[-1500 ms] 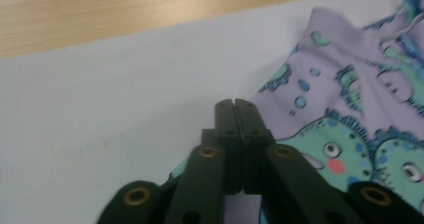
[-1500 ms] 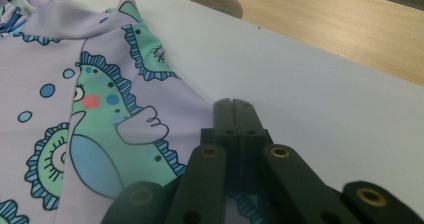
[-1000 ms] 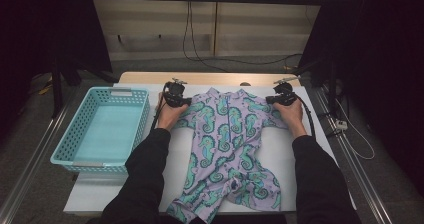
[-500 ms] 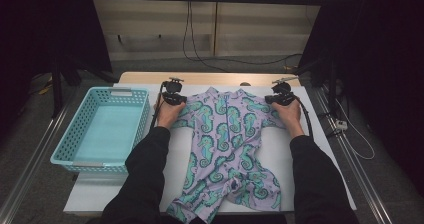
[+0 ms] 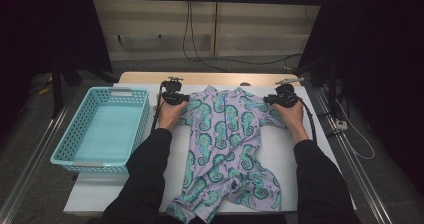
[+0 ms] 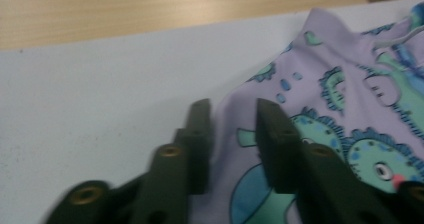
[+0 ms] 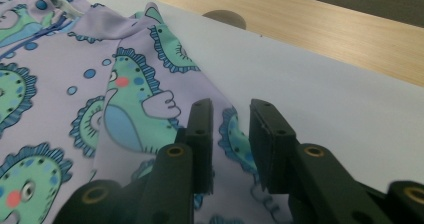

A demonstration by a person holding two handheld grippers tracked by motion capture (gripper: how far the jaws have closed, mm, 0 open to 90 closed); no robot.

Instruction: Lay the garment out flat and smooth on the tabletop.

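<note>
A: Start with the big things. What lies under your grippers?

B: The white table (image 5: pixel 320 149) fills the middle of the high view, with a strip of bare wood (image 5: pixel 145 77) along its far edge. On it the seahorse romper (image 5: pixel 227 149) lies flat in the centre of the frame.

A: Which way does it point?

B: Its long axis runs from the collar at upper centre down to the legs at the lower edge, so the neck points away from you and the legs toward you, the leg ends bunched and folded.

A: And the basket?

B: The turquoise basket (image 5: pixel 60 151) sits at the left of the frame, just beside the table's left edge, and you have nothing in it.

A: Where are your grippers?

B: Your left gripper (image 5: pixel 172 98) is at the romper's upper left shoulder, your right gripper (image 5: pixel 282 100) at its upper right shoulder.

A: Are they gripping?

B: Your left gripper's (image 6: pixel 231 111) jaws have just been opening; a gap shows between them, cloth lies in it, and the pads do not press. Same for your right gripper (image 7: pixel 230 111): just opening, the sleeve edge lies between the parted jaws, unclamped.

A: What do the close views add?

B: The gap between the jaws, and the seahorse print's dots and pink cheeks. The high view alone gives you the basket and the whole garment.
</note>
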